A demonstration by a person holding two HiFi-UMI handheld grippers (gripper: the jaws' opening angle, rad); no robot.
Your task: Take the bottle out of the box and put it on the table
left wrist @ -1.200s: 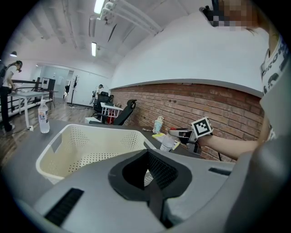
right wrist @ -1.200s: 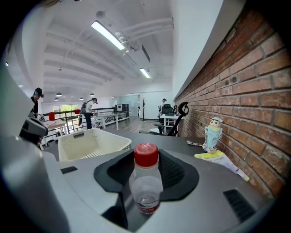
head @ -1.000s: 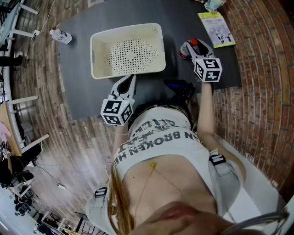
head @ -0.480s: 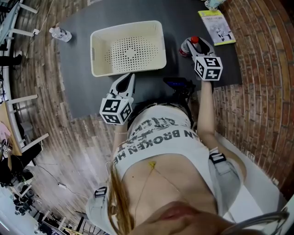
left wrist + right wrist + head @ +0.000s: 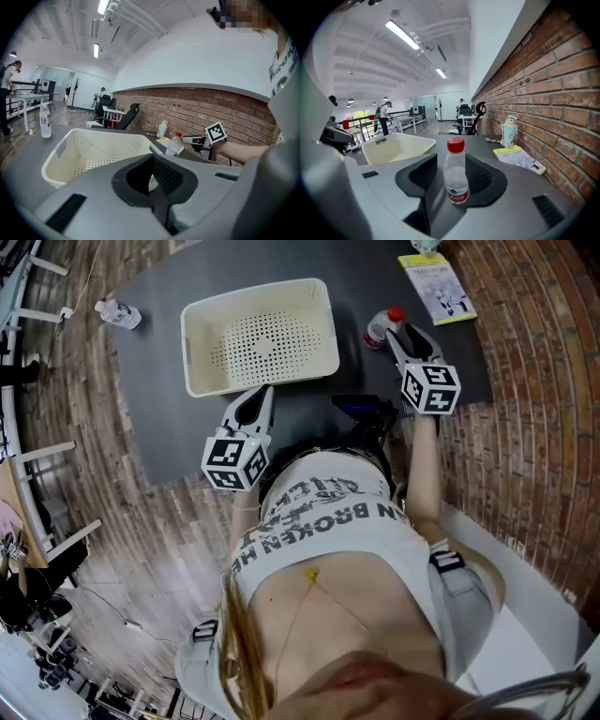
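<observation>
A clear bottle with a red cap (image 5: pixel 379 331) stands upright on the dark table (image 5: pixel 164 418), to the right of the cream perforated box (image 5: pixel 190 357), which is empty. My right gripper (image 5: pixel 401 336) is open; its jaws have just been opening. In the right gripper view the bottle (image 5: pixel 454 178) stands between the pads (image 5: pixel 483 178) with a gap on each side. My left gripper (image 5: pixel 265 392) rests at the box's near rim, its tips together and holding nothing. In the left gripper view the left gripper (image 5: pixel 152 159) faces the box (image 5: pixel 70 140), with the bottle (image 5: pixel 174 144) beyond.
A yellow-edged booklet (image 5: pixel 437 287) and a small figurine (image 5: pixel 508 131) lie at the table's far right by the brick wall (image 5: pixel 553 93). A second bottle (image 5: pixel 120 312) lies beyond the table's left corner. A dark device (image 5: pixel 361 413) sits at the near edge.
The right gripper's jaws have spread and the gripper has drawn back slightly toward me, leaving the bottle standing free. The left gripper has stayed put.
</observation>
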